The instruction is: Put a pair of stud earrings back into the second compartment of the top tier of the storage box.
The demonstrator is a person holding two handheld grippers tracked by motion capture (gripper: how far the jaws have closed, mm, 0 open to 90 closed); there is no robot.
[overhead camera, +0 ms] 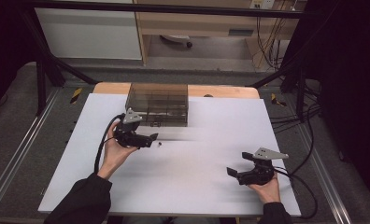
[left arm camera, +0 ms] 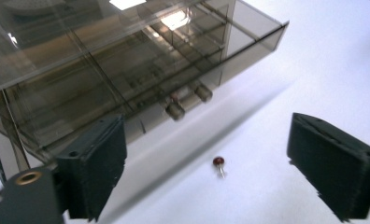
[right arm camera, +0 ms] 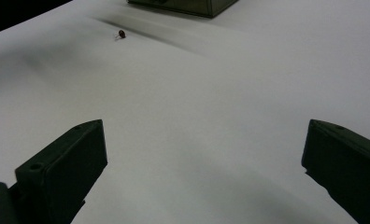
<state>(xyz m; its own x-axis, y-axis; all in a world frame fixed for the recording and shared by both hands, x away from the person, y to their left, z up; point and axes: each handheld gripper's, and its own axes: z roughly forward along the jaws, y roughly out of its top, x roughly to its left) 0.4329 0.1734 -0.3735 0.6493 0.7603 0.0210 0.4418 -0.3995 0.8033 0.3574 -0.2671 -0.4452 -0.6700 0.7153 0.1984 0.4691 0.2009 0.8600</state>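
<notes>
Now, view by view, operator:

High view, materials: a smoky, see-through plastic organizer box point(overhead camera: 158, 104) with inner dividers is sitting at the far middle of the smooth white table sheet point(overhead camera: 174, 186); a tiny dark bead-like piece point(overhead camera: 160, 144) is lying just in front of it.

High view, hands: your left hand is holding the left gripper point(overhead camera: 148, 138) level, jaws pointing right at the piece and stopping just short of it; your right hand is resting the right gripper point(overhead camera: 234, 171) near the front right edge, well apart.

Left gripper view: you are looking at a round, glossy dark-red head on a thin wire stem point(left arm camera: 218, 163), lying on the sheet between your ribbed black jaws, which are standing wide and touching nothing.

Right gripper view: your jaws are spread wide over bare sheet; the piece point(right arm camera: 121, 33) is lying far off.
</notes>
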